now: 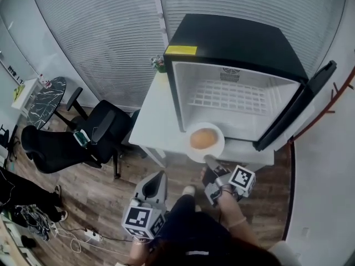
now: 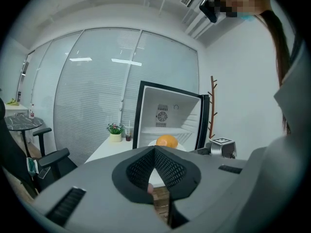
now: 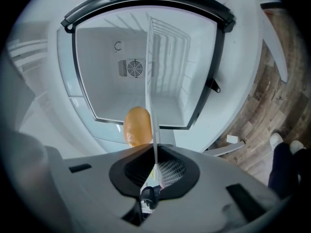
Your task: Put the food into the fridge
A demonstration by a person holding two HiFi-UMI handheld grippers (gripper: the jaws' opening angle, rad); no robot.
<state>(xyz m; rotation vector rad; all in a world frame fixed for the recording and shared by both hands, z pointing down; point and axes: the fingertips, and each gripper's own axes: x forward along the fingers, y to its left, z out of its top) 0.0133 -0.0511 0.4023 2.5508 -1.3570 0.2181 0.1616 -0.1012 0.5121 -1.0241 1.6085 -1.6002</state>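
bun (image 1: 203, 138): golden, on white plate (image 1: 194, 153) | fridge (image 1: 233, 37): door open

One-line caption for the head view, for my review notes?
Head view: right gripper holds a plate with a bun at the open fridge.

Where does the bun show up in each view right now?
Head view: bun centre, on the plate before the open fridge.
Left gripper view: centre, low in the fridge opening.
Right gripper view: left of centre, beside the plate's edge.
Shared landmark: fridge's rear fan vent.

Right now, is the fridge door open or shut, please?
Open: the door swings to the right, and the fridge shows its white inside and wire shelf.
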